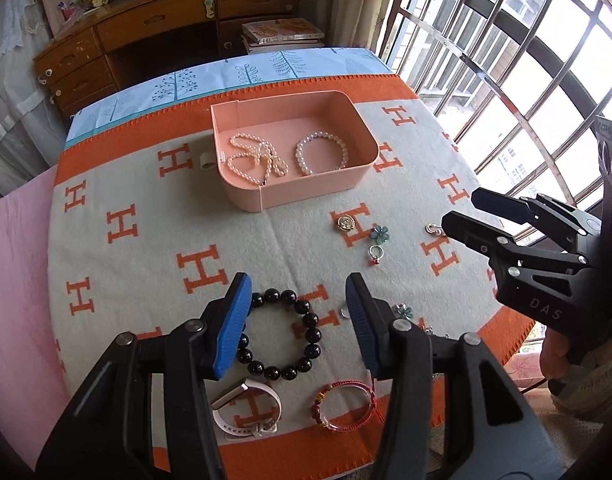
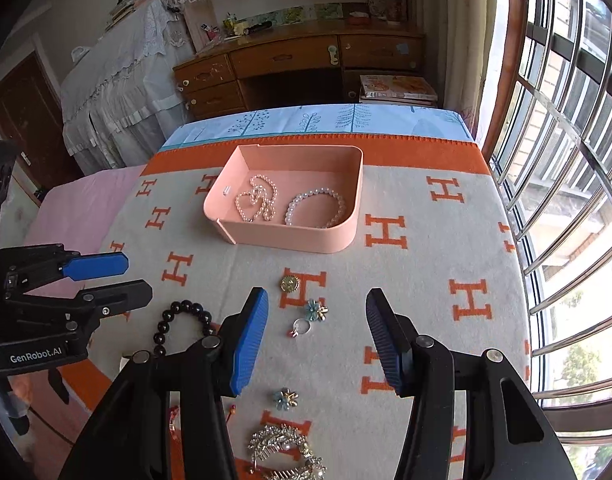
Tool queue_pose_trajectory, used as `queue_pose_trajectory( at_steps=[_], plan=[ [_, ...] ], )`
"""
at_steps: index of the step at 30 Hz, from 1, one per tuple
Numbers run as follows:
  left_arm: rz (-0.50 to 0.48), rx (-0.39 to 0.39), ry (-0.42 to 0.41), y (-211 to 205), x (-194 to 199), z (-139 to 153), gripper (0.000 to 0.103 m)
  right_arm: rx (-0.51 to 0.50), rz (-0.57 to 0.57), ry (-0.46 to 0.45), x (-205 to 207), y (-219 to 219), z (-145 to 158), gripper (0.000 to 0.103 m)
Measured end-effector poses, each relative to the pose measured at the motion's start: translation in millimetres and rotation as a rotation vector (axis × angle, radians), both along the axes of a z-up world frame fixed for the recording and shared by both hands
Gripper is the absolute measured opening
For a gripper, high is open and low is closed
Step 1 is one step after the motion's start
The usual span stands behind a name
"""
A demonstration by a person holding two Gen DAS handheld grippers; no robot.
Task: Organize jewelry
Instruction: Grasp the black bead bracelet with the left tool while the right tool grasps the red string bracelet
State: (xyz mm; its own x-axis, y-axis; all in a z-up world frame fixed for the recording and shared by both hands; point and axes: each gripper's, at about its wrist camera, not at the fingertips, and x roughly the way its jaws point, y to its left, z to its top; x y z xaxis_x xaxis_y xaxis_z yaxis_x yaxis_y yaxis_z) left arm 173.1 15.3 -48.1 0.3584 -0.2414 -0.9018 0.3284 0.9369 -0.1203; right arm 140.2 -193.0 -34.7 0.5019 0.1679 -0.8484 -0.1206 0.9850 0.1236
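A pink box (image 1: pixel 306 197) (image 2: pixel 289 240) at the table's far side holds a pearl necklace (image 1: pixel 253 156) and a pearl bracelet (image 1: pixel 322 152). My left gripper (image 1: pixel 297 292) is open and empty above a black bead bracelet (image 1: pixel 310 320) that lies on the cloth. A white watch (image 1: pixel 230 395) and a red cord bracelet (image 1: pixel 346 383) lie nearer me. My right gripper (image 2: pixel 317 300) is open and empty, hovering over a ring (image 2: pixel 301 326) and a blue flower piece (image 2: pixel 316 310), with a gold brooch (image 2: pixel 289 283) just beyond.
An orange and grey H-pattern blanket (image 1: pixel 145 184) covers the table. A second blue flower (image 2: pixel 285 397) and a rhinestone hair comb (image 2: pixel 281 448) lie near the front edge. A barred window (image 2: pixel 566 160) stands at the right and a wooden desk (image 2: pixel 289 60) behind.
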Motion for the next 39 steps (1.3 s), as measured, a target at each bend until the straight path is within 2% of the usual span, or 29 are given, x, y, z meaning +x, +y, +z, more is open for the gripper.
queue_pose_trajectory(
  at_steps=[1, 3, 8, 12, 15, 18, 25, 28, 30, 36, 39],
  plan=[
    [-0.009, -0.008, -0.009, 1.1, -6.2, 3.4, 0.069, -0.006, 0.011, -0.007, -9.3, 0.3, 2.1, 0.052],
    [-0.029, -0.022, -0.028, 2.8, -20.2, 10.8, 0.083, -0.019, 0.033, -0.022, -28.2, 1.9, 6.4, 0.052],
    [-0.055, -0.054, -0.065, 7.7, -46.0, 21.6, 0.083, -0.048, 0.079, -0.044, -72.5, 8.1, 12.7, 0.052],
    [-0.082, -0.106, -0.101, 12.7, -62.9, 24.1, 0.083, -0.056, 0.118, -0.023, -98.2, 17.0, 5.2, 0.052],
    [-0.134, -0.071, -0.142, 9.0, -77.2, 22.2, 0.084, -0.069, 0.166, 0.01, -111.1, 30.0, -8.2, 0.052],
    [-0.148, -0.071, -0.079, 9.7, -81.5, 8.4, 0.103, -0.077, 0.213, 0.048, -116.4, 44.7, -24.1, 0.052],
    [-0.098, -0.049, 0.0, 25.7, -77.2, -24.4, 0.102, -0.082, 0.332, 0.12, -112.9, 77.5, -54.0, 0.052],
    [-0.034, -0.009, 0.033, 35.6, -67.8, -35.8, 0.102, -0.093, 0.394, 0.139, -109.1, 92.6, -67.6, 0.052],
    [0.003, -0.016, 0.066, 44.1, -59.0, -44.1, 0.102, -0.101, 0.44, 0.151, -108.8, 101.9, -75.0, 0.047],
    [0.106, -0.015, 0.094, 67.4, -34.3, -66.4, 0.099, -0.151, 0.519, 0.159, -107.1, 127.3, -96.0, 0.036],
    [0.146, -0.013, 0.124, 74.5, -20.4, -79.7, 0.096, -0.172, 0.533, 0.175, -101.9, 133.0, -106.2, 0.024]
  ],
)
